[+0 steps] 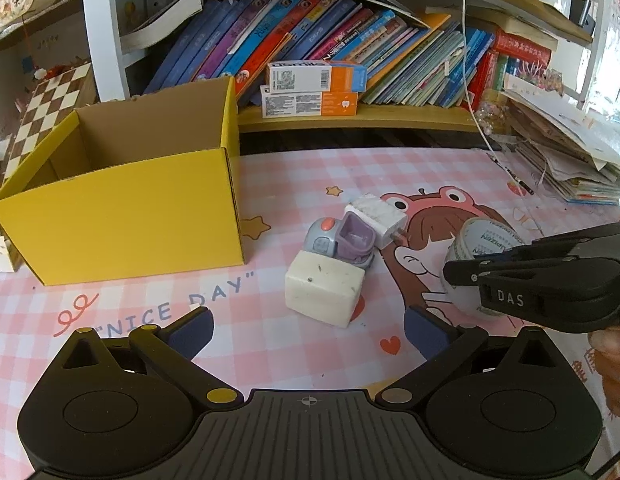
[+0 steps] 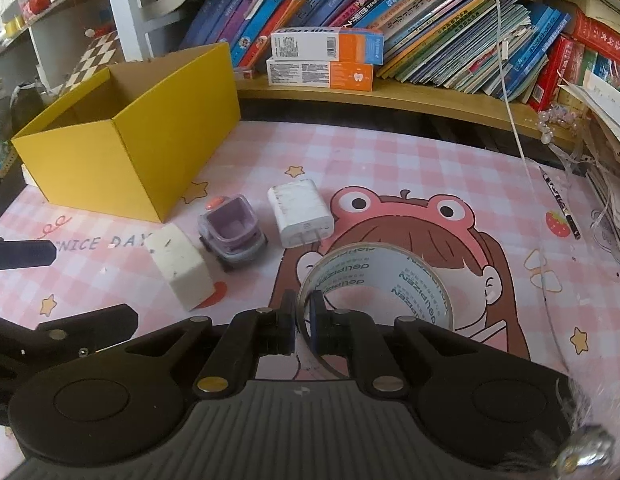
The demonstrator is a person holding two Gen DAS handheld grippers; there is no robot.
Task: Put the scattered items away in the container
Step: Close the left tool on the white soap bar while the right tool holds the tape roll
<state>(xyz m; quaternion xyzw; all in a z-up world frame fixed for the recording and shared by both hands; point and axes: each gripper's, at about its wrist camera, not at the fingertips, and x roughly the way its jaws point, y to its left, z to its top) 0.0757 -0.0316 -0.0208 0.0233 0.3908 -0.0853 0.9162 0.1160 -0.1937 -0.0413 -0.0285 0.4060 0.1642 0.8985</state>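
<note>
At the far left stands the yellow box point(image 1: 122, 208), open at the top, on the pink checked mat point(image 1: 294, 168); what shows of its inside is bare cardboard. Just right of the box's near corner, three loose items sit bunched together: a cream block point(image 1: 323, 294) nearest the camera, a small purple toy car point(image 1: 341, 242) touching its far side, and a white charger point(image 1: 375, 216) beside the car, prongs pointing right. The left gripper point(image 1: 308, 330) hovers low over the mat in front of the block with its blue-padded fingers spread wide and nothing between them. Further right, the right gripper point(image 2: 304, 326) has its fingers nearly together, pinching the wall of the tape roll point(image 2: 383, 280), one pad outside the ring and one inside. From the left wrist view the roll point(image 1: 475, 256) is tilted on edge in that grip, over the frog-hat cartoon printed on the mat, near the charger but apart from it. Behind everything, a wooden shelf point(image 2: 409, 98) carries leaning books point(image 2: 389, 4) and two stacked orange-and-white cartons point(image 2: 323, 58). A pencil point(image 2: 559, 202) lies on the mat at the far right.
</note>
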